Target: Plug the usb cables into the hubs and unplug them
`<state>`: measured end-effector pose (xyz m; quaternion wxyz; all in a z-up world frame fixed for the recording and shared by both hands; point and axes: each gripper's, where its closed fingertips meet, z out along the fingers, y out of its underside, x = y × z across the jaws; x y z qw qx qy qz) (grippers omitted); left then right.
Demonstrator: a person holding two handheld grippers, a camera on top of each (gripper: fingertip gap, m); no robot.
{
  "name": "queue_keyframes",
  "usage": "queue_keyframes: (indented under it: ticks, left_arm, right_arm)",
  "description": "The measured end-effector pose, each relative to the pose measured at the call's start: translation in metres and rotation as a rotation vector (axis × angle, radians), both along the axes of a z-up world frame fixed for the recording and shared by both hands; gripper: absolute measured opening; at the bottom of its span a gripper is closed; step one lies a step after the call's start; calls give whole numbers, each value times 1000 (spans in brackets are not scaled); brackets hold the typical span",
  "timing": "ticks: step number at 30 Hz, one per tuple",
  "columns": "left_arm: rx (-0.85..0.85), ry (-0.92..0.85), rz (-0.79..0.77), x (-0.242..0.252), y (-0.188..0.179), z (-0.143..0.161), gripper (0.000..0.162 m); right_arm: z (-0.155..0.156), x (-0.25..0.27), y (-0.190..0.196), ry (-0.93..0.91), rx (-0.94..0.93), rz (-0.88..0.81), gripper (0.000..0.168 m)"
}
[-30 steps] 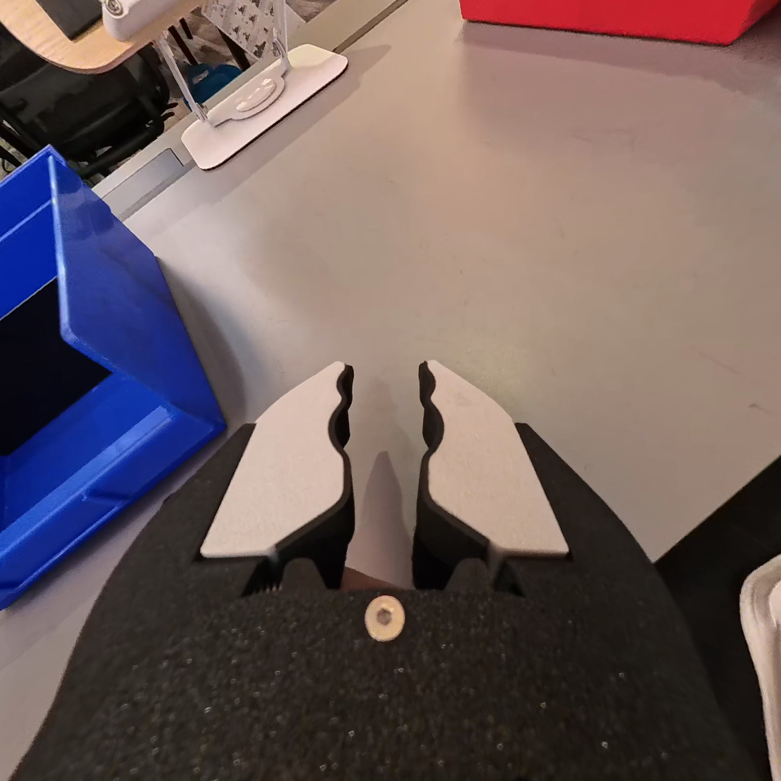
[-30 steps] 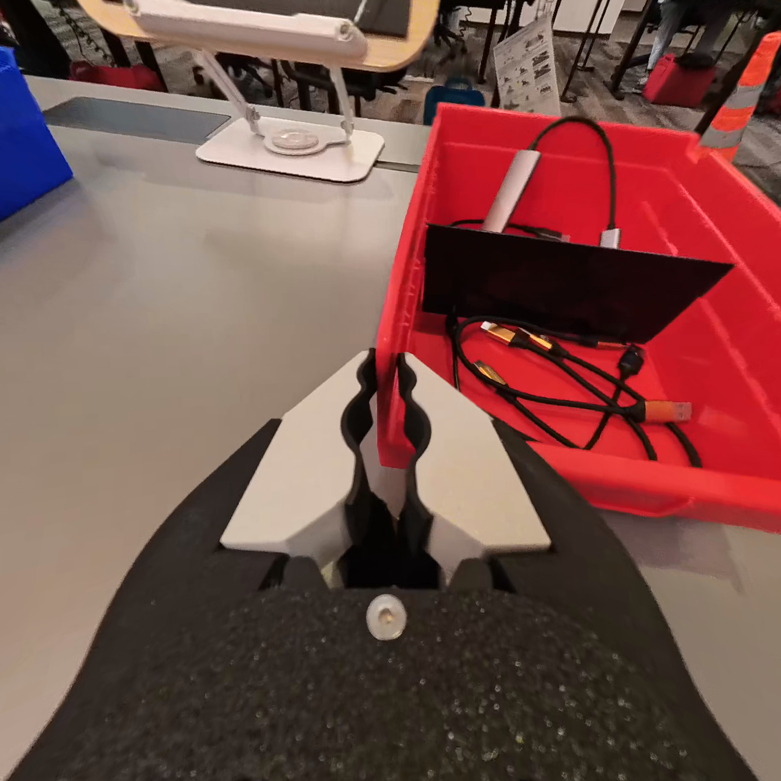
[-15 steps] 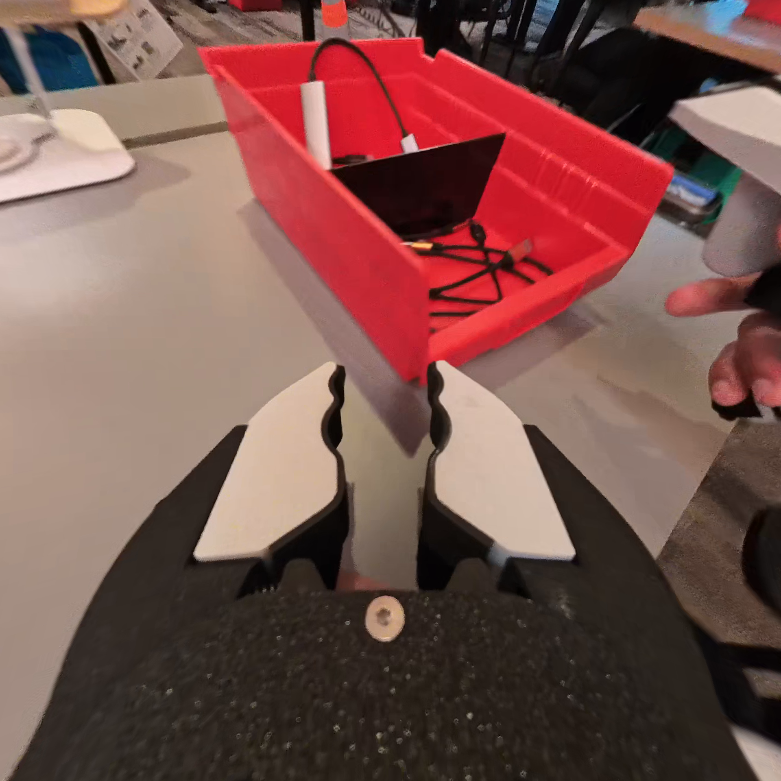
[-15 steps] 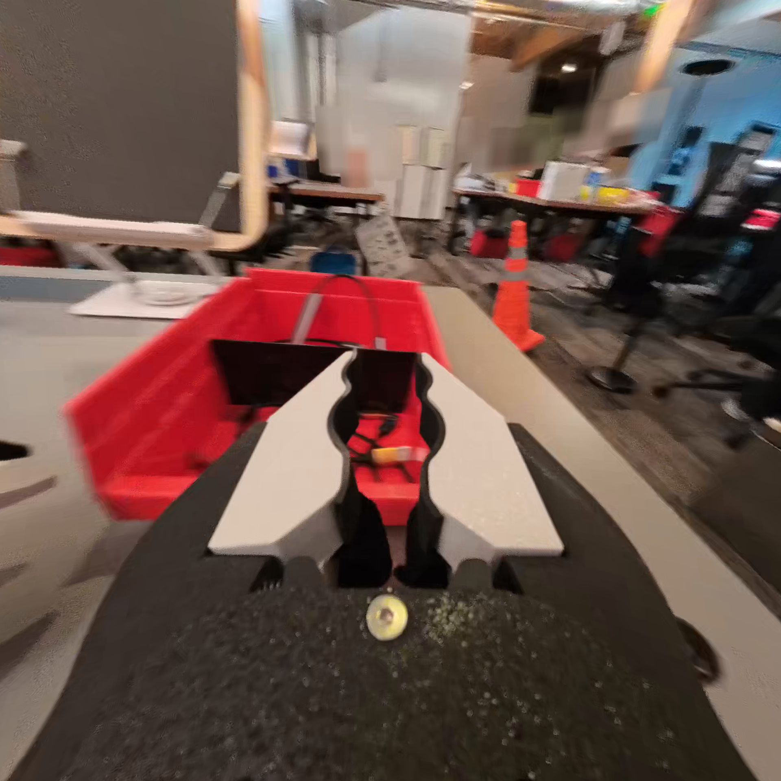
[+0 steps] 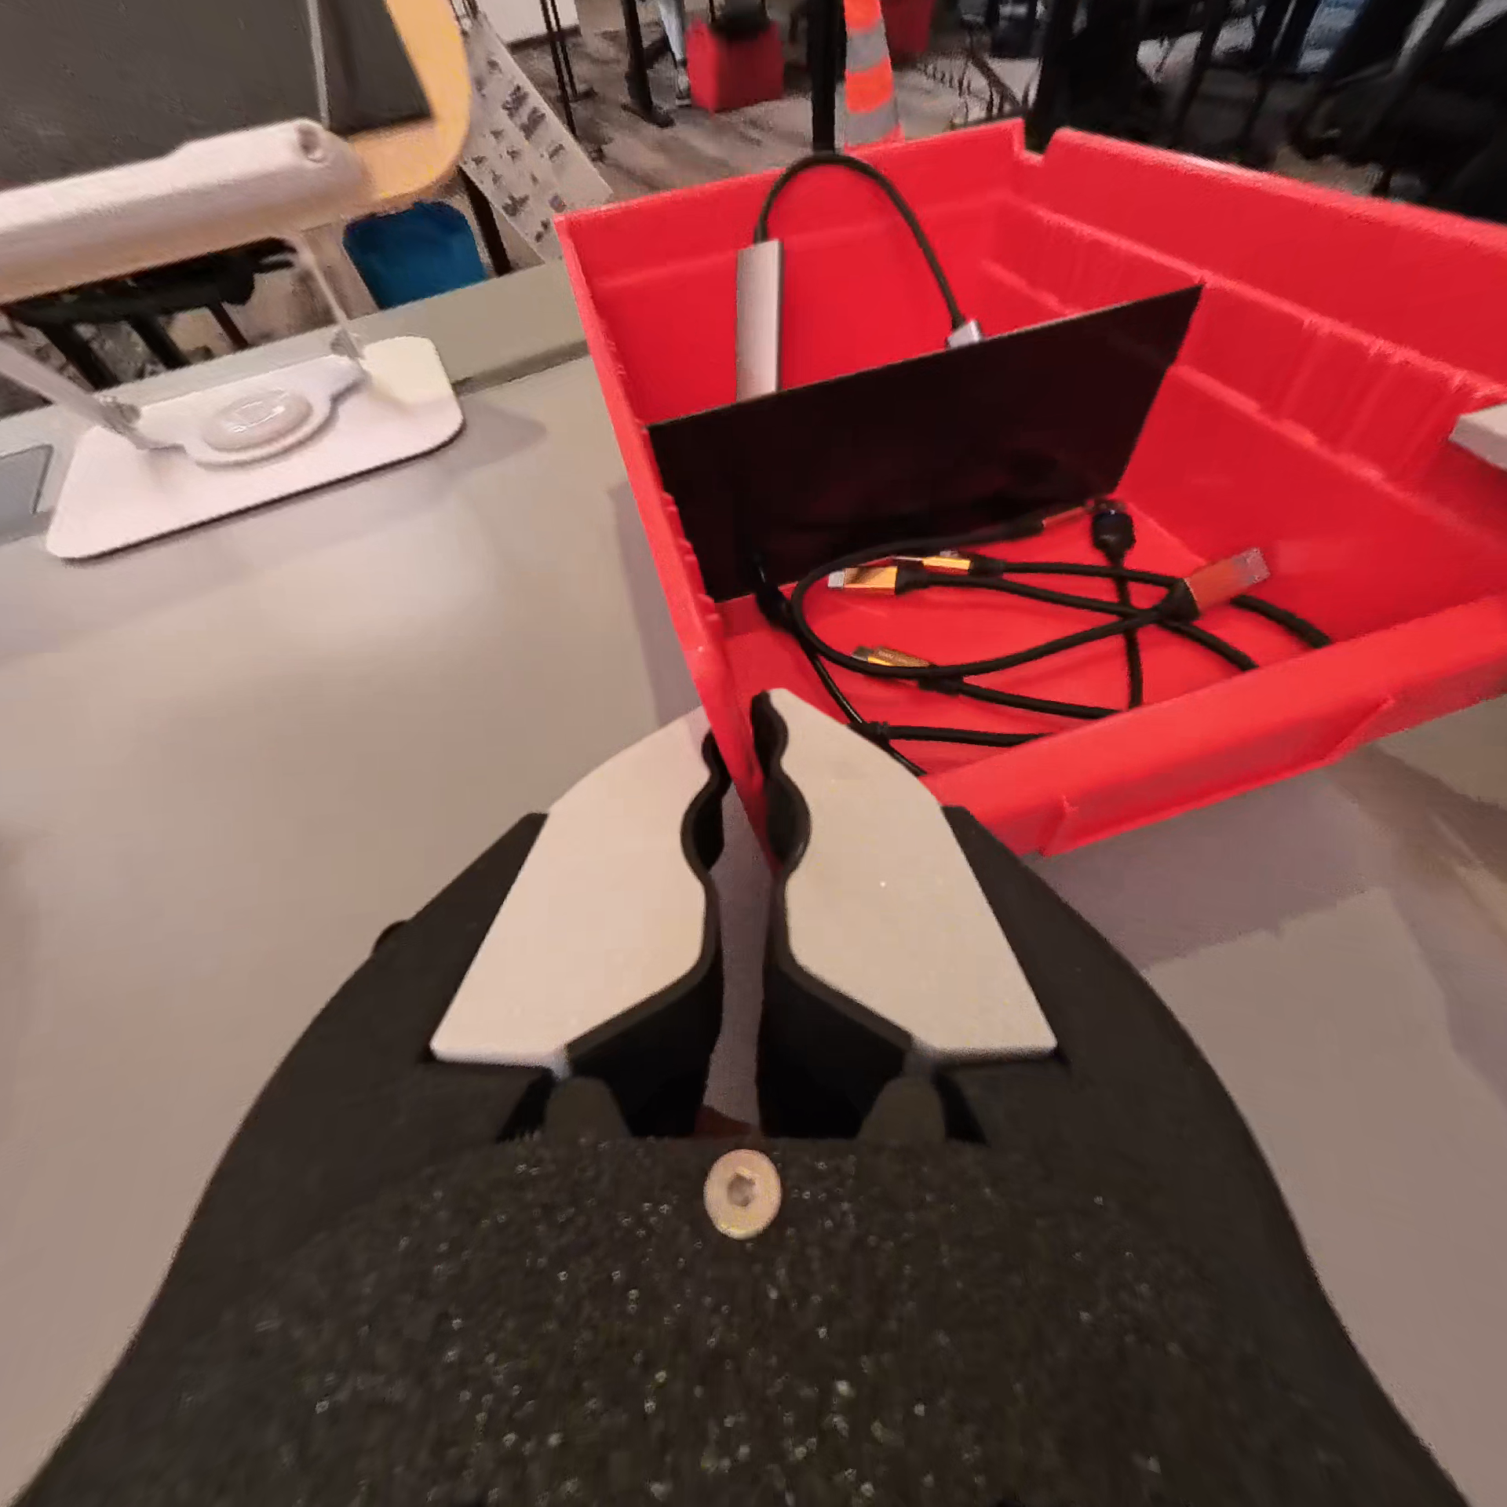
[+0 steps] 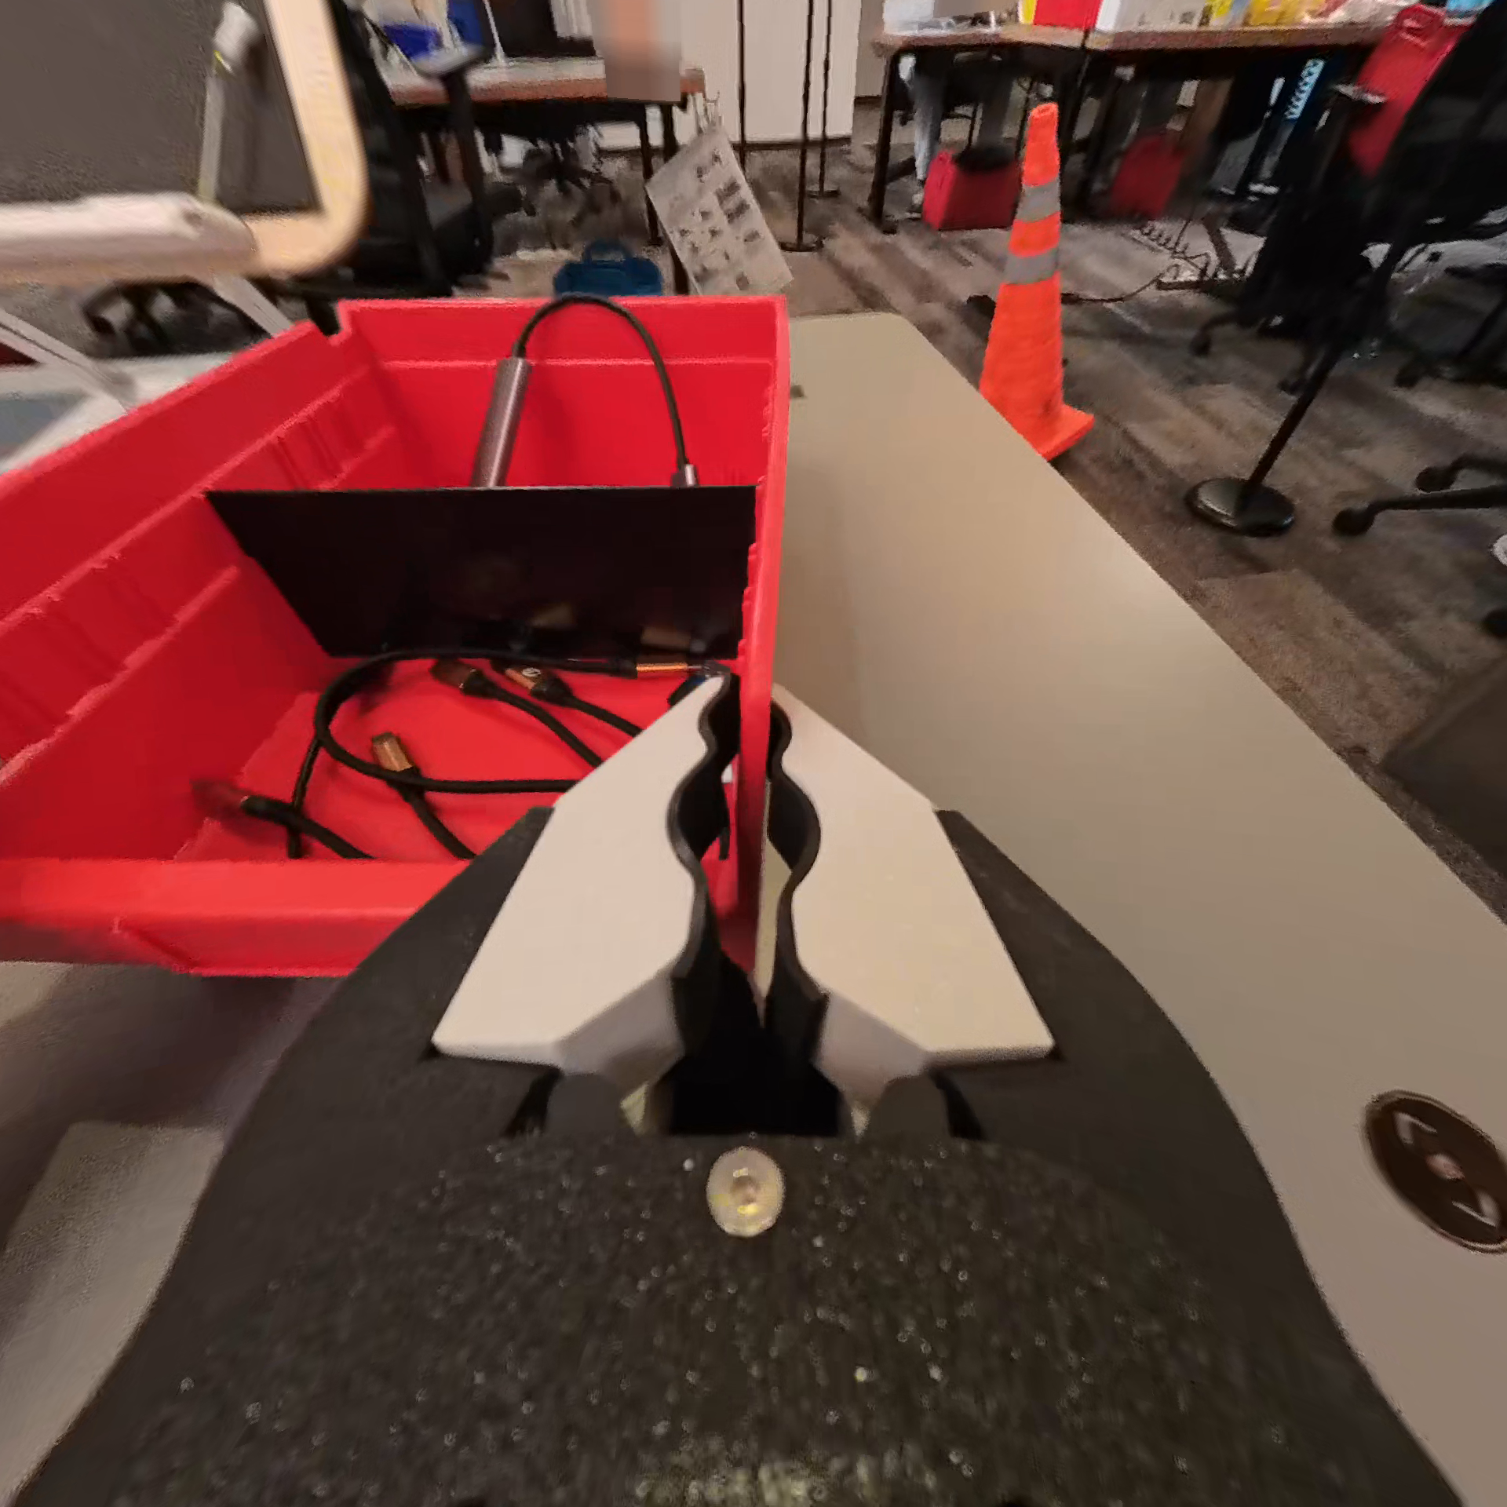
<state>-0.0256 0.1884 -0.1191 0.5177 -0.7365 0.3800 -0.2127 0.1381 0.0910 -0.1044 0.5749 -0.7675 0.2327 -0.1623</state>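
Red bin sits on the grey counter, open top, low front wall facing both cameras.

Inside the bin:
- Black divider upright across the width.
- In front of it, loose black cables with gold and orange plugs, tangled on the floor of the bin.
- Behind it, a grey adapter leaning on the back wall, its short black lead looping over.

Left tongs: nearly pressed together, pinching the bin's left wall at the front corner. One finger is outside the wall, the other inside. Tip contact looks real, though the gap further back is wider than the wall.

Right tongs: same on the bin's right wall near the front, wall edge between the tips, pinched.

Left of the bin: white stand, well apart. Beyond the bin, on the floor: orange cone. Right of the bin, a round black insert in the counter.
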Motion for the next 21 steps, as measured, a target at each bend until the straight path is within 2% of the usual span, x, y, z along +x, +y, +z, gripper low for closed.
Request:
queue_keyframes:
  ticks: [1,5,9,12,15,21]
  left_arm:
    - [7,-20,10,-6,1,4,4]
    - [89,-65,73,-42,10,23,4]
    - [115,-75,153,-101,33,35,4]
    - [102,-63,205,-148,49,29,4]
    - [77,-29,261,-190,56,10,4]
    - [54,28,343,-233,69,-11,4]
  right_arm:
    - [4,-6,2,6,31,10,1]
    - [29,-40,19,-58,107,42,0]
    - [42,-96,53,-62,158,130,1]
    - [33,-138,81,-6,161,204,1]
    - [18,-174,102,13,124,255,1]
    - [-17,-210,129,63,31,369,1]
